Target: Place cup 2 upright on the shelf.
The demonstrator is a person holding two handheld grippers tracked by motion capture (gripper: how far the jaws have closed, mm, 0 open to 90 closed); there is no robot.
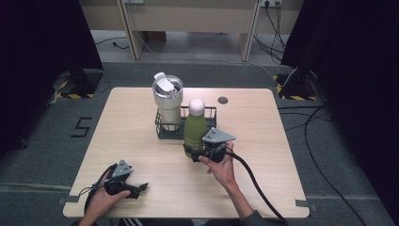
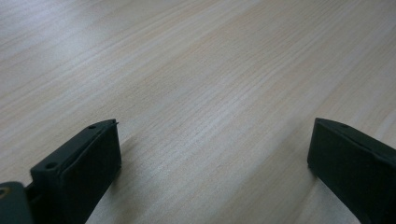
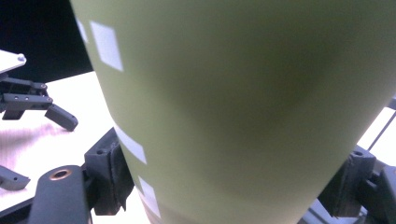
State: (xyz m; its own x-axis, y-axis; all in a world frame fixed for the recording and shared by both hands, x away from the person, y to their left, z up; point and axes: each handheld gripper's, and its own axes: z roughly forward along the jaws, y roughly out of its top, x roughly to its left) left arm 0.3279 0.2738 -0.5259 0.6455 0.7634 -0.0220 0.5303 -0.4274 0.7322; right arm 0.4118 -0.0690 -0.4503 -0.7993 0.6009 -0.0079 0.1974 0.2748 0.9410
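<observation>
— Pale wood table [image 1: 141,141], dark curtains at both sides of the frame. Where is the bottle?

— Centre of the high view. The green bottle [image 1: 195,132] stands upright just in front of the wire rack [image 1: 162,128], which holds a white tumbler [image 1: 168,101]. Whether the bottle's base touches the table I can't tell; the right gripper [image 1: 203,153] hides it.

— And the gripper has it?

— Yes. In the right gripper view its two jaws press against the bottle [image 3: 233,102] from either side, low on the body. The left gripper [image 1: 136,189] lies at the lower left of the high view, jaws spread wide over bare wood, holding nothing.

— How would it handle?

— Stiff, I'd judge: a smooth painted metal flask, so it won't give under the jaws, but the finish looks slippery. It could be heavy if filled; that can't be told from outside.

— Is that hold good?

— Low on the straight wall is sound for a firm pinch, but the bottle is tall, with its white cap [image 1: 196,106] far above the jaws, so it may want to tip. Keep it vertical and move slowly.
</observation>
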